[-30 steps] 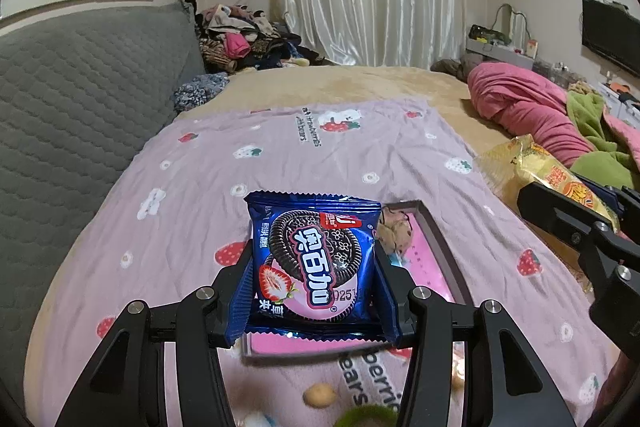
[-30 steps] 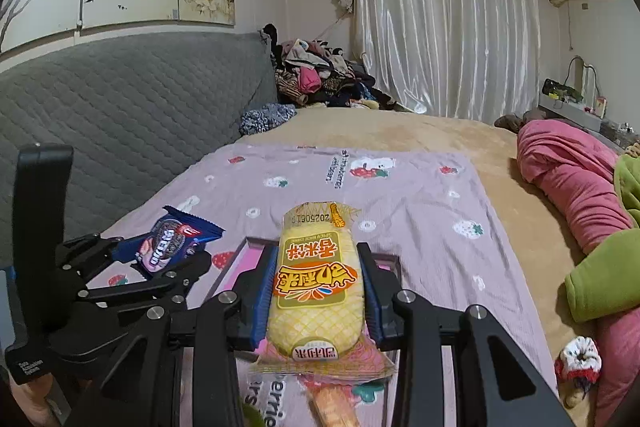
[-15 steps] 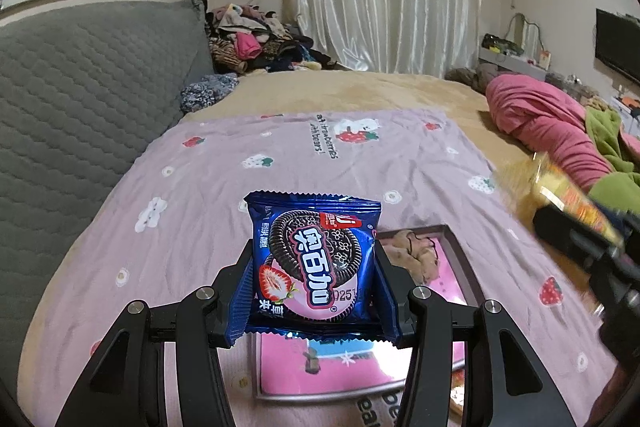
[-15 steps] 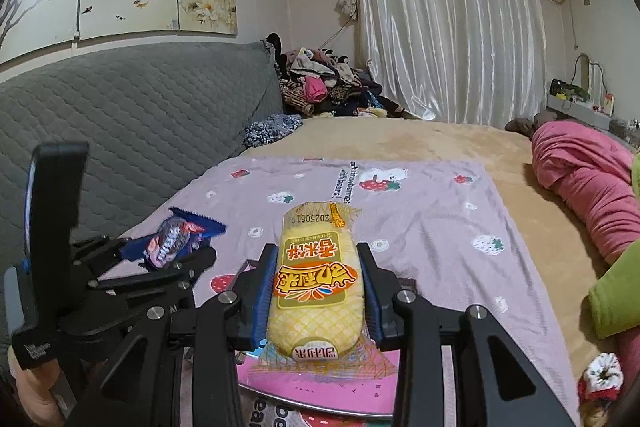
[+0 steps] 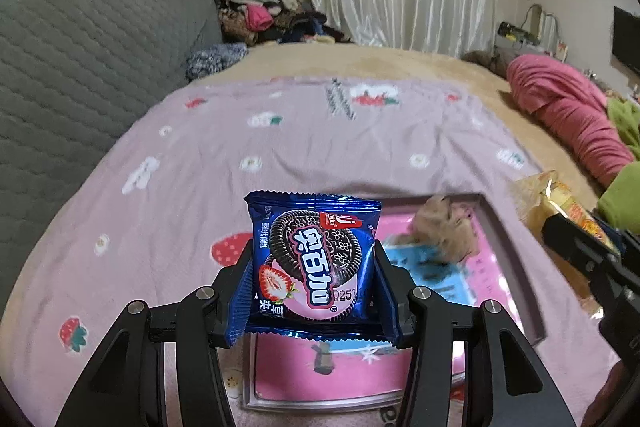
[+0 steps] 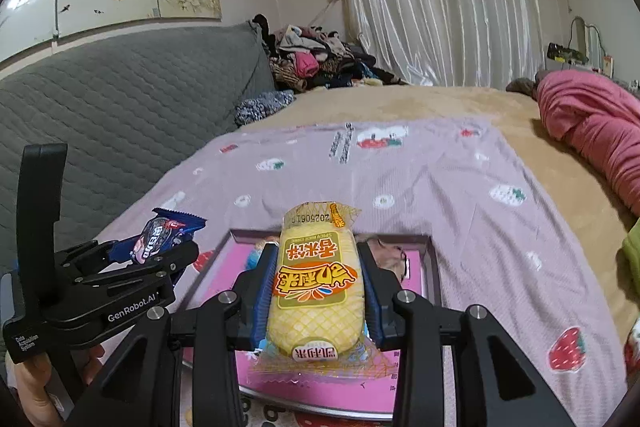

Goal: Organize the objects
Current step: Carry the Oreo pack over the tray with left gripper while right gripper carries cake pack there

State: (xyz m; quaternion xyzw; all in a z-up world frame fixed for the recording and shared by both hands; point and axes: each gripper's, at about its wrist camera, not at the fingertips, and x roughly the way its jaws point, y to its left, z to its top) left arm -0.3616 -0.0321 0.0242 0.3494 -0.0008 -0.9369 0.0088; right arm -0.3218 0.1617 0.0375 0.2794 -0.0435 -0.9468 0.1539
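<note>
My left gripper (image 5: 314, 267) is shut on a blue cookie packet (image 5: 314, 259), held upright above the near left part of a pink tray (image 5: 516, 263) that lies on the bed. In the right wrist view my right gripper (image 6: 316, 279) is shut on a yellow rice-cracker packet (image 6: 316, 291), above the same pink tray (image 6: 434, 267). A small brown plush (image 5: 444, 227) lies in the tray's far part. The left gripper (image 6: 160, 259) with its blue packet (image 6: 160, 235) shows at the left of the right wrist view. The right gripper (image 5: 580, 239) and its packet enter the left wrist view at the right edge.
The tray rests on a lilac strawberry-print sheet (image 5: 280, 147) over a tan bed (image 6: 400, 103). A grey quilted headboard (image 5: 80, 67) runs along the left. Piled clothes (image 6: 316, 59) sit at the far corner, and a pink blanket (image 5: 568, 111) lies at the right.
Both grippers have sunk and moved forward over the bed with their packets still held. The pink tray now lies closer under them and fills more of both views.
</note>
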